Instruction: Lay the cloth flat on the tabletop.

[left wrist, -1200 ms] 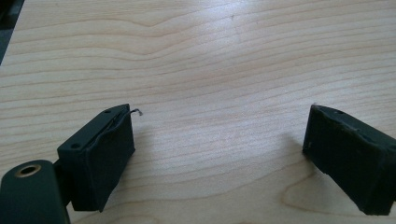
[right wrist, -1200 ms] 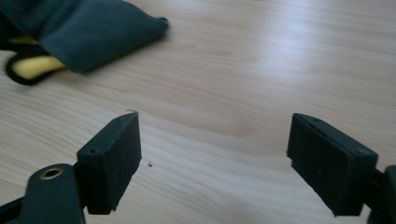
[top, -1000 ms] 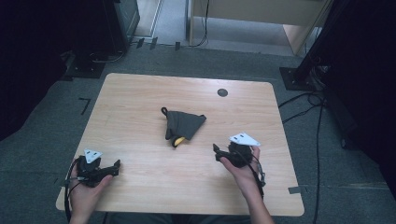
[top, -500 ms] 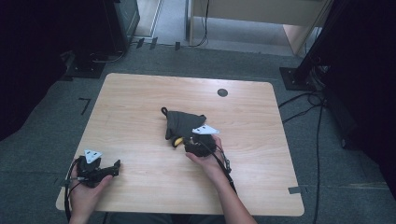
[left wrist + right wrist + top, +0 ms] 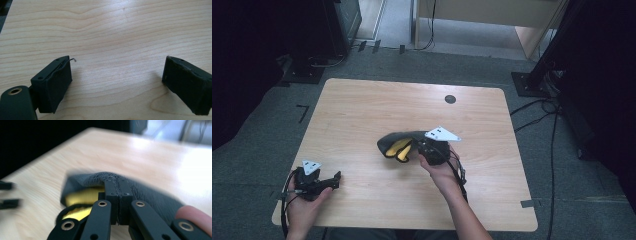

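A dark grey fabric pouch (image 5: pixel 392 141) with a yellow inside (image 5: pixel 80 196) lies near the middle of the wooden table (image 5: pixel 362 110), its mouth turned toward the front left. My right gripper (image 5: pixel 416 148) is at the pouch's right end. Its jaws have just been closing and now stand together, pinching a fold of the grey fabric (image 5: pixel 150 195) at the tips of the right gripper (image 5: pixel 118 185). My left gripper (image 5: pixel 333 180) rests near the table's front left corner. In the left gripper view that gripper (image 5: pixel 117 82) is open, with bare wood between its pads (image 5: pixel 56 85).
A small black round plug (image 5: pixel 450 99) sits in the tabletop at the back right. Dark stands and cables (image 5: pixel 537 82) are on the floor beyond the table's edges. A fingertip (image 5: pixel 190 213) shows beside the right gripper's body.
My right gripper moved left from the front right to the pouch and shut on its fabric. The pouch changed from a flat triangle to a raised, bunched shape. The left gripper stayed put.
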Action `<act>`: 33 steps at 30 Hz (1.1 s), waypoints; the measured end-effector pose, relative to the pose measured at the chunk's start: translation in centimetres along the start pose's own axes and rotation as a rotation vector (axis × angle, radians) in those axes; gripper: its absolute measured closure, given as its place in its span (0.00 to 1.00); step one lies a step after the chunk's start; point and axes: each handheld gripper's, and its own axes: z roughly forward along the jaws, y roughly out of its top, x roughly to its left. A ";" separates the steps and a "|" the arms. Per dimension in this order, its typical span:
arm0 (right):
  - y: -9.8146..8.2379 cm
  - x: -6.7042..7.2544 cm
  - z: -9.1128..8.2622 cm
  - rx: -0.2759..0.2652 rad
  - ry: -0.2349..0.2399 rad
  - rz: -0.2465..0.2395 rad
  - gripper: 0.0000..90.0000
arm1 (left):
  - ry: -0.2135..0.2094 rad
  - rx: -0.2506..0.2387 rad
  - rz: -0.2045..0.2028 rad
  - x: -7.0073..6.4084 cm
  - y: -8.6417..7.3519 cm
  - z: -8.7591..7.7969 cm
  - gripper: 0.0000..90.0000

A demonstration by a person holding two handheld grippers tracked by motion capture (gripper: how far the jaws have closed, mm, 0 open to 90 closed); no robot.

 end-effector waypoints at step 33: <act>-9.6 -6.0 -5.4 0.230 -0.240 0.062 0.56 | -0.471 -0.115 0.203 -17.5 3.4 -0.6 0.18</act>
